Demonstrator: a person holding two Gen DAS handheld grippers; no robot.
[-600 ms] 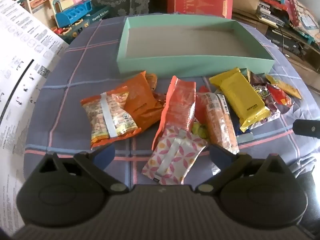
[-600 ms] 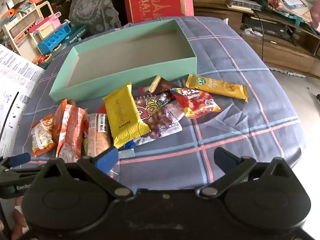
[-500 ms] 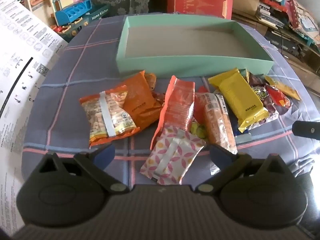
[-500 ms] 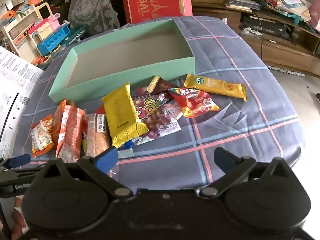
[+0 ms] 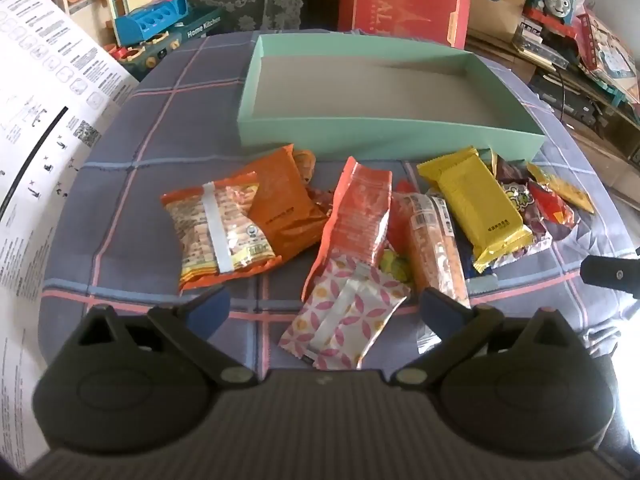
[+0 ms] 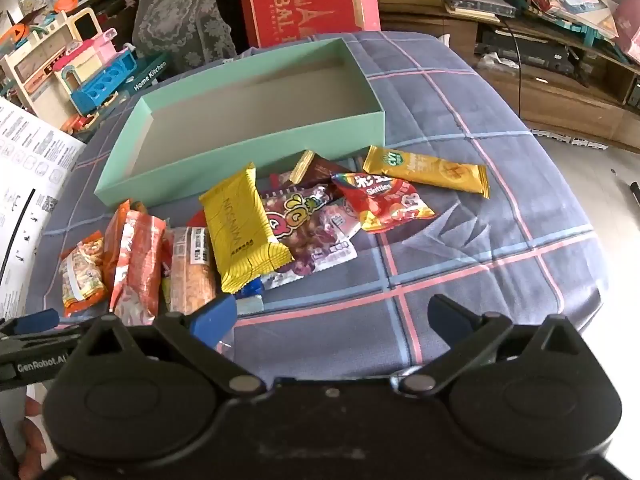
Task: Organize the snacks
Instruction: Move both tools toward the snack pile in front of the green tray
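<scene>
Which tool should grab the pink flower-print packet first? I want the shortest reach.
Left, probably. The pink flower-print packet lies right between the open left tool. The right tool, also open, hangs over bare plaid cloth.

One green box (image 6: 256, 148); roughly ten snack packets (image 5: 476, 204) on the cloth, overlap hides some; two grippers (image 5: 324, 306).

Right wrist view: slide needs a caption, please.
Open right gripper above checked cloth; snack packets lie before an empty green box.
</scene>
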